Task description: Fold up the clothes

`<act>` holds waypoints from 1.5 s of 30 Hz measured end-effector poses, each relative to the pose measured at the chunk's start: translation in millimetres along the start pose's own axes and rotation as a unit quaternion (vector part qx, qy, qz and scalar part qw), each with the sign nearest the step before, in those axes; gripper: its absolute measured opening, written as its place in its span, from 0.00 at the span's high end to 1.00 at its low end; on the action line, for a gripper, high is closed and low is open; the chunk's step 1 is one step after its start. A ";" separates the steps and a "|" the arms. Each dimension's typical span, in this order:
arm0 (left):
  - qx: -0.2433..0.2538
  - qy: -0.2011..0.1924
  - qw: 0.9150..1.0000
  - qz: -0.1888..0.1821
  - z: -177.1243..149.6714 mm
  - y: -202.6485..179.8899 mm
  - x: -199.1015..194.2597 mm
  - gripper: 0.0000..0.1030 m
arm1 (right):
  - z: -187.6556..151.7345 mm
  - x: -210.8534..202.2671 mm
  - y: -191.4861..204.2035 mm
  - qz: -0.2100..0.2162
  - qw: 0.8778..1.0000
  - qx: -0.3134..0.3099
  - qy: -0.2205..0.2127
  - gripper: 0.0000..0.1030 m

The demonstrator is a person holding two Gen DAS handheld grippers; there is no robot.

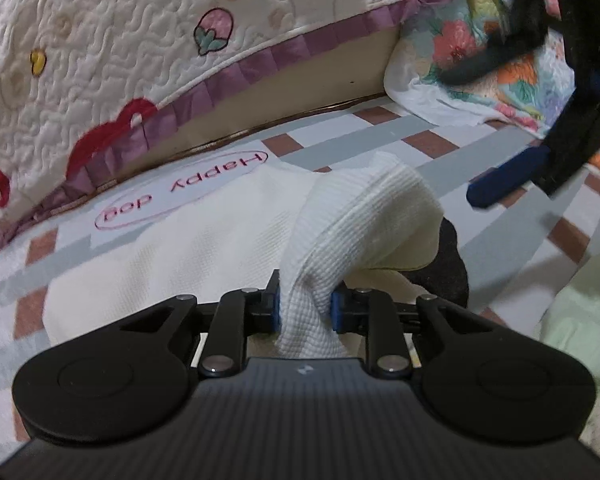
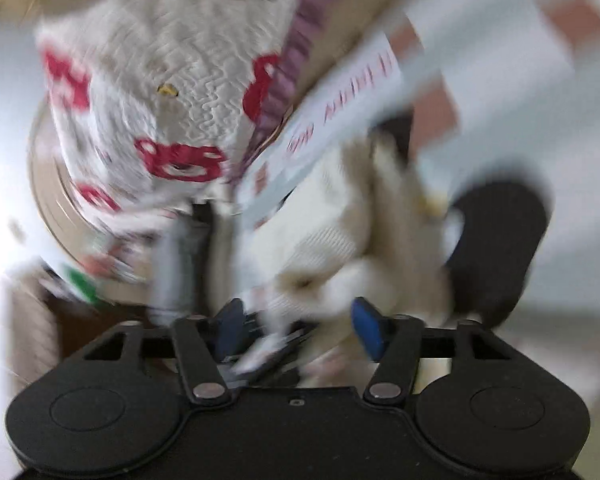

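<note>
A white waffle-knit garment [image 1: 204, 248] lies on the checked bed sheet [image 1: 380, 136]. My left gripper [image 1: 306, 304] is shut on a bunched fold of it and lifts that fold off the sheet. My right gripper [image 1: 508, 176] shows at the upper right of the left wrist view, above the sheet, apart from the garment. In the blurred right wrist view my right gripper [image 2: 300, 320] has its blue fingers [image 2: 366, 328] spread apart with nothing held; the white garment [image 2: 324, 232] lies ahead of it.
A quilted cream bedspread [image 1: 120, 40] with red bears and a purple frill hangs along the far edge. A floral quilt [image 1: 480, 64] is piled at the right. A pale green cloth [image 1: 580, 320] lies at the near right. A dark cloth [image 1: 452, 264] sits beside the garment.
</note>
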State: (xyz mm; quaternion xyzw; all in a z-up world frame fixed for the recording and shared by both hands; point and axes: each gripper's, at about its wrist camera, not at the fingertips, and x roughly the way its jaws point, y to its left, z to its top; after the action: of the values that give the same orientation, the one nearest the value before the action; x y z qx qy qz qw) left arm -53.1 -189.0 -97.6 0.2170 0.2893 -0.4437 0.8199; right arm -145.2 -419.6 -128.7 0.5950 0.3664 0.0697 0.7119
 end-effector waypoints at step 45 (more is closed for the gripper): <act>-0.124 0.110 0.983 -0.080 -56.9 105.4 -5.9 0.49 | -59.4 34.3 -8.8 -0.162 0.914 -0.358 -0.103 0.39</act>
State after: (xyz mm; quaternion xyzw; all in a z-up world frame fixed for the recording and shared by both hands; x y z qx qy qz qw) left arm 18.2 -96.6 -125.3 0.1375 0.4469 -0.4417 0.7657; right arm -159.3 -356.4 -153.1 0.2371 0.3328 0.0178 0.9125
